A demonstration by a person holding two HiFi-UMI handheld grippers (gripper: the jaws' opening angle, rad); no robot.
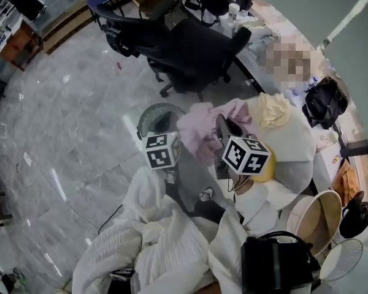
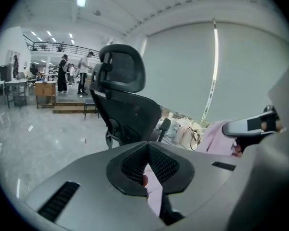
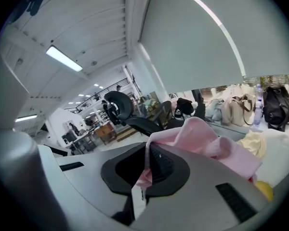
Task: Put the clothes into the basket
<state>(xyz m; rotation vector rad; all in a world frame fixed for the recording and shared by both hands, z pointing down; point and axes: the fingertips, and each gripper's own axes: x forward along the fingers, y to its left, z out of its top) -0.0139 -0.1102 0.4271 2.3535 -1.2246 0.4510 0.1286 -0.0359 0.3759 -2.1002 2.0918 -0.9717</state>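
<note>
The pale marble floor [image 1: 67,115] fills the left half of the head view; a black office chair [image 1: 190,48] stands on it towards the top; a large heap of white clothes [image 1: 165,244] lies crumpled along the bottom, with a black bag [image 1: 276,265] at its right edge; a pale grey cushion-like mass [image 1: 294,143] sits to the right with a yellow garment [image 1: 273,109] on top of it; the pink garment [image 1: 199,127] is held up off the heap between the 2 grippers, bunched and drooping, its left edge overlapping the right rim of the round mesh basket [image 1: 152,116], which stands on the floor just beyond the left marker cube; whether the cloth touches that rim I cannot tell; the left gripper [image 2: 147,167] has its fingers closed on a fold of the pink cloth, a strip of it showing in the seam; the right gripper [image 3: 146,165] likewise has its fingers clamped on the pink garment, which billows up and off to the right in the right gripper view.
</note>
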